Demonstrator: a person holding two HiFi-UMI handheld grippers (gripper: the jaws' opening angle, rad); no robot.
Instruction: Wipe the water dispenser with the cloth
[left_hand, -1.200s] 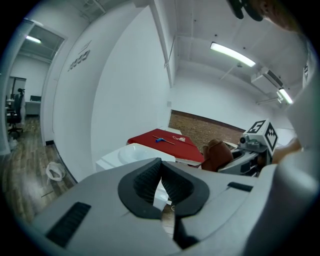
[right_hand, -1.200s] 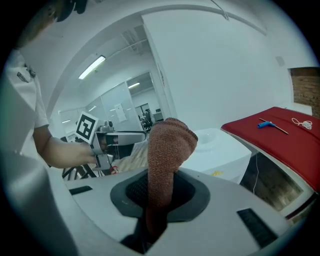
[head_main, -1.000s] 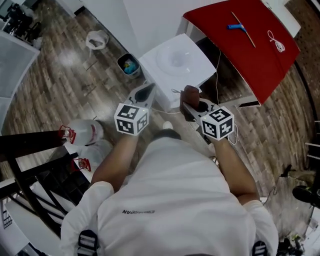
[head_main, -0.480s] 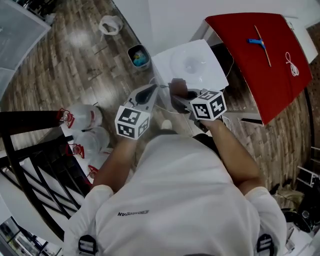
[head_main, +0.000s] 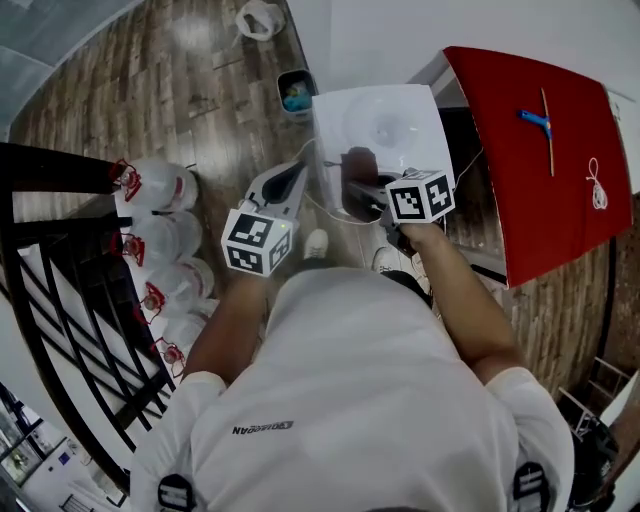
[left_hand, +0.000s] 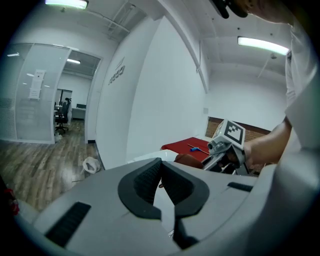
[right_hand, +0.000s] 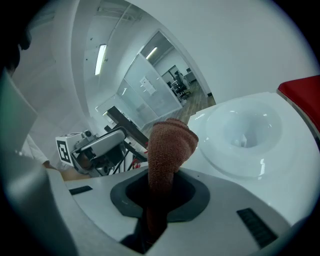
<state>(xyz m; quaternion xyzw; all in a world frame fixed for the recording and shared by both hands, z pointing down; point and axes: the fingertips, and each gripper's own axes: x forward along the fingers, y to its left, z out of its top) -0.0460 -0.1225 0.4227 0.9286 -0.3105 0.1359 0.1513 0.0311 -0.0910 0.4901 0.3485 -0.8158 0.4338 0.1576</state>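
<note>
We hold two grippers. Our right gripper (right_hand: 156, 201) pinches the one brown cloth (right_hand: 169, 142) at the single water dispenser's (right_hand: 250, 137) near edge. Our left gripper (left_hand: 162, 189), pressed together and empty, sits left of it.

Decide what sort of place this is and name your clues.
Probably an office. Glass-walled rooms with a desk chair lie beyond the wood-look floor, strip lights line the ceiling, and a white water dispenser stands near large water bottles.

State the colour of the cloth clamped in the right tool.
The cloth is reddish brown, seen best in the right gripper view.
</note>
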